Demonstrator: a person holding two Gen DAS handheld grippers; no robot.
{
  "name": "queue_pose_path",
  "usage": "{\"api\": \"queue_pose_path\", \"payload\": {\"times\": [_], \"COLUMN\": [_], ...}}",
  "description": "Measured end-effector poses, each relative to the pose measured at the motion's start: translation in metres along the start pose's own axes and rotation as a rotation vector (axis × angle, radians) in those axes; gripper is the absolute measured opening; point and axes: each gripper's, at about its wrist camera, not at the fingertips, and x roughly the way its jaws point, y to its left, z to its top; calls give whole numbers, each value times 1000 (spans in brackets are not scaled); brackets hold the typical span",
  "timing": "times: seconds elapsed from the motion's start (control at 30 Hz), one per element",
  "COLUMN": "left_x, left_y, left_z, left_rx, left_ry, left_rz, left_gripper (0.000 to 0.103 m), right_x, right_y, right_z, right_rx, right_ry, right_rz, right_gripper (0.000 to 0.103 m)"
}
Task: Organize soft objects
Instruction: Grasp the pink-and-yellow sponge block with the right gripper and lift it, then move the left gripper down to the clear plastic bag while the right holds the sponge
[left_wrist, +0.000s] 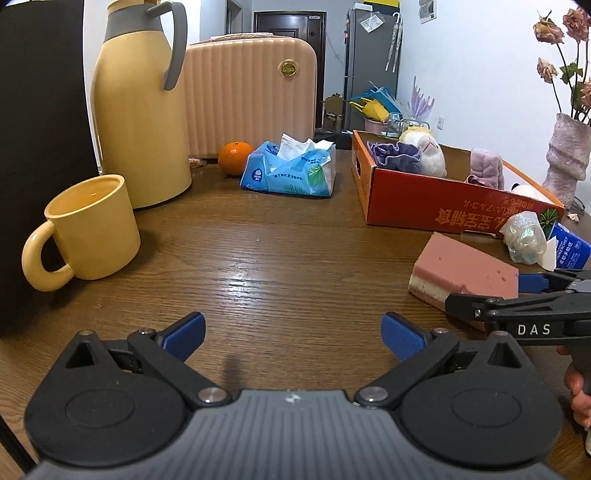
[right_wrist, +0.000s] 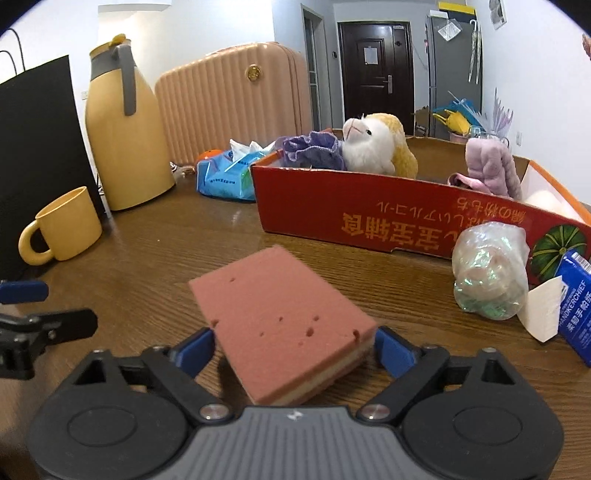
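A pink layered sponge (right_wrist: 284, 321) lies on the wooden table, between the blue pads of my right gripper (right_wrist: 294, 347), which is open around its near end; the pads stand close beside it. The sponge also shows at the right of the left wrist view (left_wrist: 465, 271), with my right gripper (left_wrist: 491, 295) reaching in from the right. A red cardboard box (right_wrist: 354, 218) behind it holds a plush sheep (right_wrist: 373, 147), a purple cloth (right_wrist: 314, 149) and a lilac towel (right_wrist: 491, 170). My left gripper (left_wrist: 293, 334) is open and empty over bare table.
A yellow mug (left_wrist: 92, 229) and yellow thermos (left_wrist: 140, 107) stand at the left by a black panel. A blue tissue pack (left_wrist: 291, 170) and an orange (left_wrist: 234, 158) sit in front of a pink suitcase. A crinkled plastic bundle (right_wrist: 489, 273) and a blue handkerchief pack (right_wrist: 576, 306) lie right of the sponge.
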Motion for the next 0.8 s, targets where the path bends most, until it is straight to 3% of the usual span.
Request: {"api": "queue_pose_path", "payload": {"times": [0.33,0.8], "left_x": [1,10], "left_y": [2,-6], "left_z": [0,4], "left_rx": [-12,-28], "left_ry": [0,-18], "left_rz": [5,32], "left_gripper": [103,103], "right_x": [-12,-45], "right_y": [-7,-21], "right_z": [-1,2], "right_rx": [34,40], "right_ry": [-73,-254], "right_rz": [-26,-103], "right_gripper": [82,81]}}
